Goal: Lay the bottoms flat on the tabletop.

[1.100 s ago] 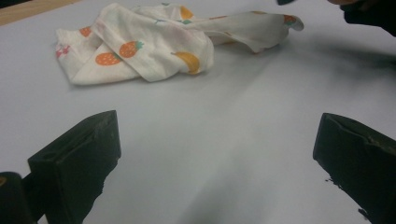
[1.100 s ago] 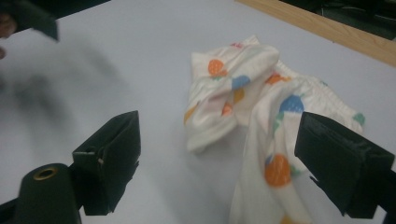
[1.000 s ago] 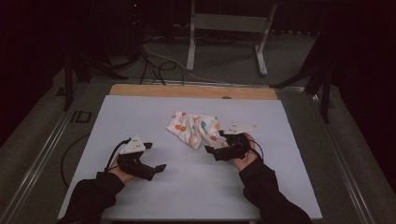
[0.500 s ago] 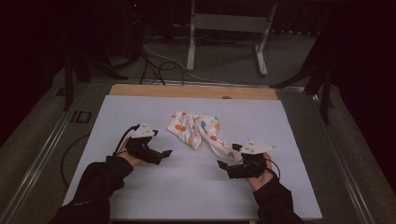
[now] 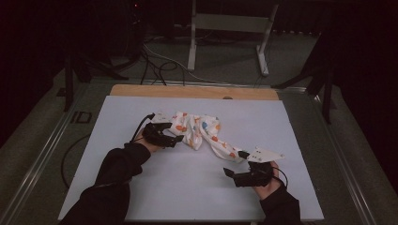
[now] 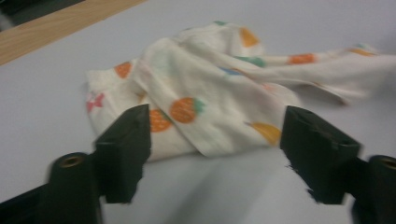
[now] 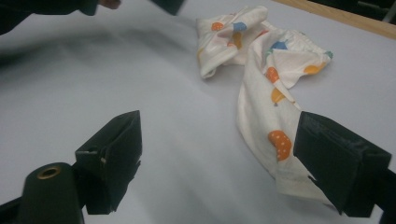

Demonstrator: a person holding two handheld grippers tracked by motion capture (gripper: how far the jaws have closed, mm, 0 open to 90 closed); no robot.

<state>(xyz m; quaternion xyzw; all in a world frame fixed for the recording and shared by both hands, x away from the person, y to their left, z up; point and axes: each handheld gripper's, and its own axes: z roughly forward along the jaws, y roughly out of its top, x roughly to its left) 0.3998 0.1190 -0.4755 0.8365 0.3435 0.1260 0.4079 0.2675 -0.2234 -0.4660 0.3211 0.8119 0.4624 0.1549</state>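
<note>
A white cloth (image 5: 199,131) printed with orange, blue and green shapes lies crumpled on the pale table sheet (image 5: 291,122), with one strip drawn out toward the near right. My left gripper (image 5: 173,132) stands open at the cloth's left edge; in the left gripper view the cloth (image 6: 210,93) lies just beyond the open left gripper (image 6: 217,119). My right gripper (image 5: 234,162) is open at the end of the strip. In the right gripper view the strip of cloth (image 7: 268,116) ends beside the right jaw of the right gripper (image 7: 219,123), with nothing clamped.
A wooden strip (image 5: 192,91) borders the table's far edge. Behind it stand a metal frame's legs (image 5: 225,42) and cables (image 5: 159,61) on the floor. A metal rail (image 5: 42,154) runs along the table's left side.
My right gripper has moved to the near right, and a strip of the cloth has stretched out with it. My left gripper has moved up and right to the cloth's left edge.
</note>
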